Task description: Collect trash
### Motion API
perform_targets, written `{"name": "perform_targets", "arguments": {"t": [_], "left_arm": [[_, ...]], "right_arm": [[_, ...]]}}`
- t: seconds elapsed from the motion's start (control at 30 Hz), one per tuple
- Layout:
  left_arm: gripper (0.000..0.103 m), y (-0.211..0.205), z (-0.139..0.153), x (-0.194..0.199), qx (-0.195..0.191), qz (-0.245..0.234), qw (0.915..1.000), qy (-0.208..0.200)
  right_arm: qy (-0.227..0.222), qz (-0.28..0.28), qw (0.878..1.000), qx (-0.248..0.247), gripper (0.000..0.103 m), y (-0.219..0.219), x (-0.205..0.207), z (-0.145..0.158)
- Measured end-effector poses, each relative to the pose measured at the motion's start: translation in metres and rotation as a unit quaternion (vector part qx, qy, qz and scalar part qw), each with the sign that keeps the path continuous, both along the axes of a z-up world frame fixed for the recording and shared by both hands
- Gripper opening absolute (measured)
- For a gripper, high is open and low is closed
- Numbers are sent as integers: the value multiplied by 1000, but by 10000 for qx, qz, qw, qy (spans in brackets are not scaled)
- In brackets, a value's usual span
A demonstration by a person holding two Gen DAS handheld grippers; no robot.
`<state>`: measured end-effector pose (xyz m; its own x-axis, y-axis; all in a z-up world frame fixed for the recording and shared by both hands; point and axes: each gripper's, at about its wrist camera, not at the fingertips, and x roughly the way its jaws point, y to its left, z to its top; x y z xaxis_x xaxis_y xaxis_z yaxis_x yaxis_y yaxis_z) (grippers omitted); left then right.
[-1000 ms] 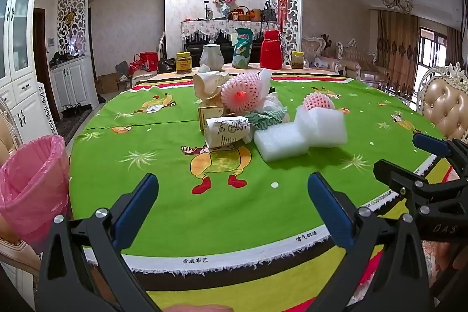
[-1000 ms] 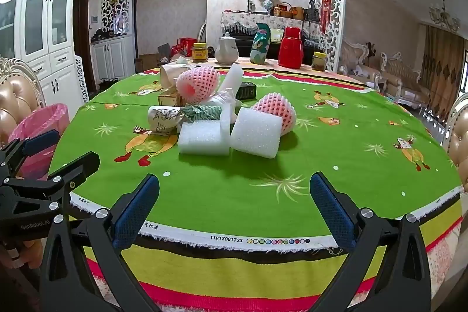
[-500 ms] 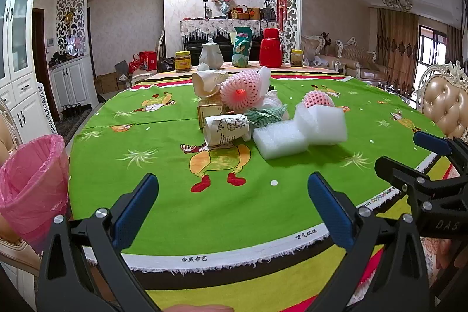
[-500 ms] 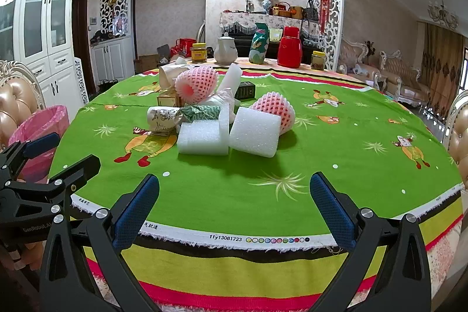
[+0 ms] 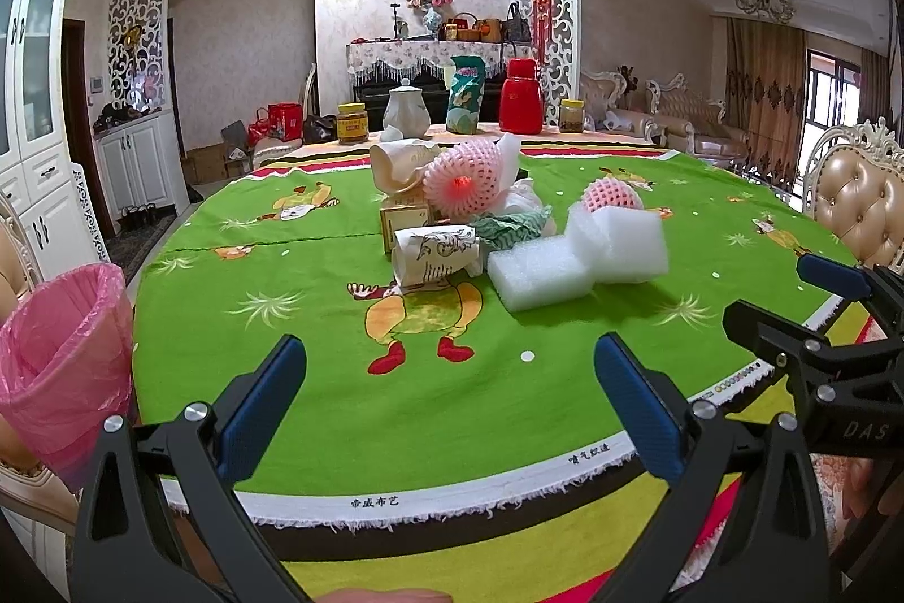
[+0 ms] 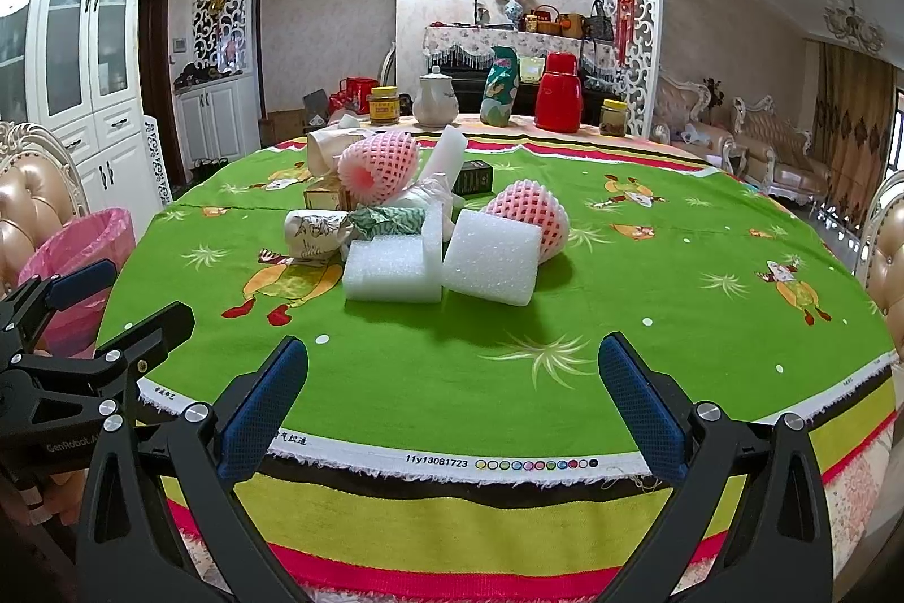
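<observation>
A heap of trash lies mid-table on the green cloth (image 5: 316, 286): white foam blocks (image 5: 539, 272) (image 6: 490, 258), two pink foam fruit nets (image 5: 464, 181) (image 6: 531, 214), a crumpled paper cup (image 5: 435, 255) (image 6: 313, 233), a green wrapper (image 6: 390, 218) and small boxes (image 5: 402, 221). A pink-lined trash bin (image 5: 62, 360) (image 6: 79, 258) stands left of the table. My left gripper (image 5: 449, 405) hangs open over the near table edge, well short of the heap. My right gripper (image 6: 452, 405) is open too, empty, facing the foam blocks.
At the far table edge stand jars (image 5: 352, 124), a white teapot (image 5: 407, 110), a green bag (image 5: 466, 94) and a red flask (image 5: 521, 97). Padded chairs (image 5: 859, 202) (image 6: 28, 213) flank the table. White cabinets (image 6: 90, 55) line the left wall.
Both grippers have crept slightly forward toward the table; the heap looks a touch nearer. Both stay open and nothing on the table has moved.
</observation>
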<state>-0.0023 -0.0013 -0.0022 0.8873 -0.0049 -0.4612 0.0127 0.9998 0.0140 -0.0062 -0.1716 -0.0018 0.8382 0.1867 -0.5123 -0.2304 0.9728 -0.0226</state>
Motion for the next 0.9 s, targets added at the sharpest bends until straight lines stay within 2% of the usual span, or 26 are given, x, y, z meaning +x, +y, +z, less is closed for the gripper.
{"name": "perform_targets", "arguments": {"t": [0.9], "left_arm": [[99,0,3,-2,-44,-30,9999,-87]], "right_arm": [[-45,41,10000,74,96,4,-4,6]]}}
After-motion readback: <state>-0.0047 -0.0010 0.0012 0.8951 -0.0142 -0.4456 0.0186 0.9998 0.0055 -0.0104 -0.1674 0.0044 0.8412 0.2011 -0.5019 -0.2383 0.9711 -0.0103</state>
